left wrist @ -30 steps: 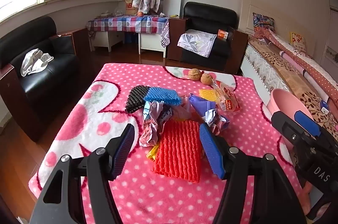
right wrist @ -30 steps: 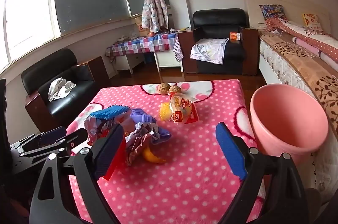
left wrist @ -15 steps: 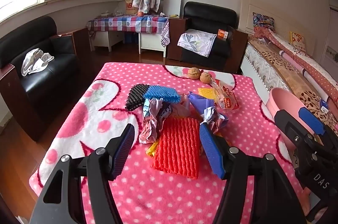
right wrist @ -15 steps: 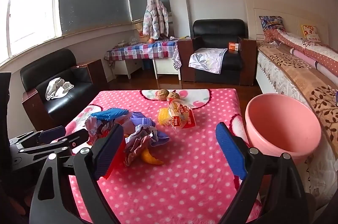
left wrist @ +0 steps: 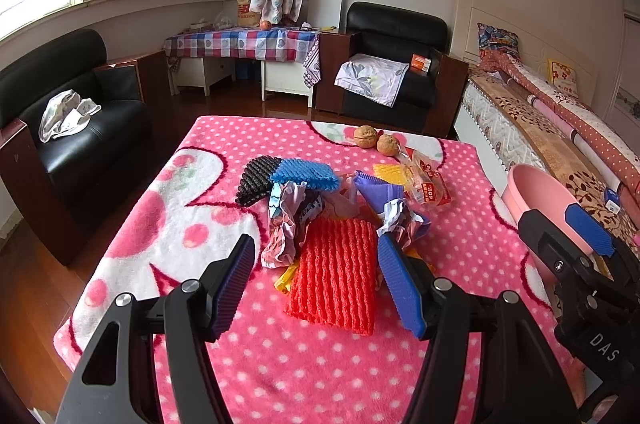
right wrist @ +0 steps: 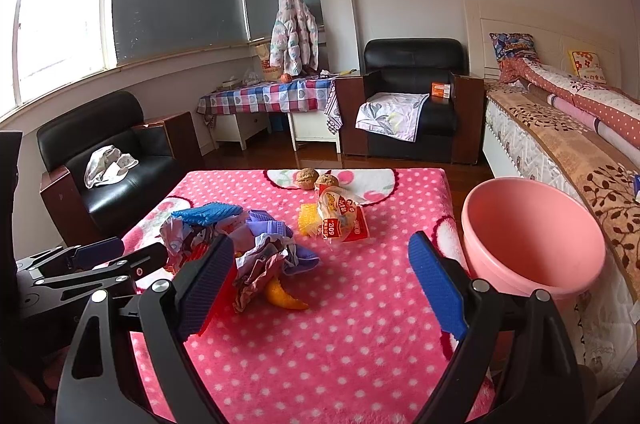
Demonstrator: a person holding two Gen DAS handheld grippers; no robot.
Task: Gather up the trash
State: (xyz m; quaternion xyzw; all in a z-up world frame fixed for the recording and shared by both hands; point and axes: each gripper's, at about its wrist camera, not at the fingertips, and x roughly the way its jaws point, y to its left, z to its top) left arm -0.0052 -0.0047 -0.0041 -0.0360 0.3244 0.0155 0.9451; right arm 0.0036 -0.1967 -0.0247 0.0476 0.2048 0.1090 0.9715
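Left fingers (left wrist: 316,284) spread wide apart, grasping nothing, above a pink dotted tabletop (left wrist: 320,376). A red foam net (left wrist: 334,274) lies flat between the two fingers, nearer the right one. Just beyond the fingertips sits the trash pile: crumpled wrappers (left wrist: 286,220), a blue net (left wrist: 304,174) overlapping a black net (left wrist: 254,178), and purple paper (left wrist: 380,192). Farther out to the right lie a yellow net (left wrist: 386,170) and a clear snack bag (left wrist: 428,184); two walnuts (left wrist: 376,140) rest near the far edge.

Right fingers (right wrist: 320,284) likewise released and empty. The pile lies beside its left finger, a yellow peel (right wrist: 284,298) between the fingers toward the left. The snack bag (right wrist: 340,220) stands ahead, midway between the fingers. A pink bin (right wrist: 532,236), open and upright, stands off the tabletop's edge just outside the right finger.
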